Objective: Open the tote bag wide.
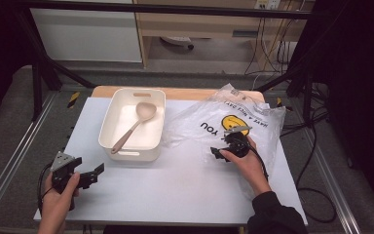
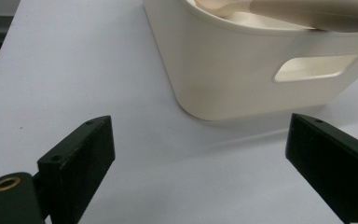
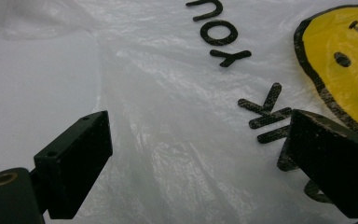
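The left gripper [image 1: 88, 176] is hovering near the surface's [image 1: 185, 190] front left edge, fingers [image 2: 77, 163] standing wide apart and empty, aimed at the white bin [image 1: 132, 123] just ahead. A beige ladle [image 1: 135, 123] is lying in the bin, its long axis running diagonally, bowl toward the far right. Further right, the plastic bag [image 1: 209, 124] is lying flat, spreading beneath the right gripper [image 1: 222, 152], whose fingers [image 3: 74, 158] are also standing apart above the film. Printing is reading "YOU" beside a yellow smiley face [image 1: 234, 122].

Pale table [image 1: 185, 185] with a cream bin [image 1: 126, 151] and plastic bag [image 1: 195, 131].
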`<state>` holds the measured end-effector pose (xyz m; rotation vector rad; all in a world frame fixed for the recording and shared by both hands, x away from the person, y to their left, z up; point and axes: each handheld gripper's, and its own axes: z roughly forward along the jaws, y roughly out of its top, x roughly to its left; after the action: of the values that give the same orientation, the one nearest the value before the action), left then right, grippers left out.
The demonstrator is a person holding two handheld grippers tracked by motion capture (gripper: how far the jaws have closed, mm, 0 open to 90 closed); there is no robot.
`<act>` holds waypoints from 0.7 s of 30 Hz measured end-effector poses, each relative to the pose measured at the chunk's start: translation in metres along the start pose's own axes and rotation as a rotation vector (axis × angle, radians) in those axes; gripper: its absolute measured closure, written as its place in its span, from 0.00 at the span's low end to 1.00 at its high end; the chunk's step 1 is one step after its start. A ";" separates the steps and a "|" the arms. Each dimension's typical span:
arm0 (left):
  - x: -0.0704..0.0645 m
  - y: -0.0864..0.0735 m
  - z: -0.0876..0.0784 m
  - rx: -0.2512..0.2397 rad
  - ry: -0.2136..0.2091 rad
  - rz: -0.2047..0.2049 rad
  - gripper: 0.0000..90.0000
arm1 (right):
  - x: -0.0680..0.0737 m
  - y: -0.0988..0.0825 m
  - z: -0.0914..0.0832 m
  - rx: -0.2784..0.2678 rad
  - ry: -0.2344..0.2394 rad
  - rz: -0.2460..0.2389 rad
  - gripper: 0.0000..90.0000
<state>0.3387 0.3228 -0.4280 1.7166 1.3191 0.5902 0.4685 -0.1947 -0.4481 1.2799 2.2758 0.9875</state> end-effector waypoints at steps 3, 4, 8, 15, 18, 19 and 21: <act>0.000 0.000 0.000 0.000 0.000 0.004 0.08 | 0.000 -0.001 0.002 0.008 0.004 0.003 0.08; 0.000 0.000 0.000 0.001 0.000 0.004 0.08 | 0.000 -0.002 0.003 0.013 0.002 0.004 0.08; 0.000 0.000 0.000 0.000 -0.001 0.001 0.08 | 0.001 -0.003 0.007 0.026 0.003 0.001 0.08; -0.001 0.000 0.001 0.001 -0.001 0.000 0.08 | 0.003 -0.005 0.010 0.033 -0.008 -0.015 0.07; -0.001 0.000 0.001 0.000 0.000 0.000 0.08 | 0.004 -0.005 0.010 0.036 -0.020 -0.029 0.10; -0.001 0.000 0.001 0.000 0.000 0.000 0.08 | 0.004 -0.005 0.009 0.034 -0.025 -0.024 0.11; -0.001 0.000 0.001 0.004 -0.001 0.000 0.08 | 0.003 -0.005 0.009 0.028 -0.030 -0.016 0.16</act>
<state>0.3390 0.3218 -0.4285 1.7202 1.3197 0.5869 0.4692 -0.1907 -0.4574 1.2769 2.2814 0.9274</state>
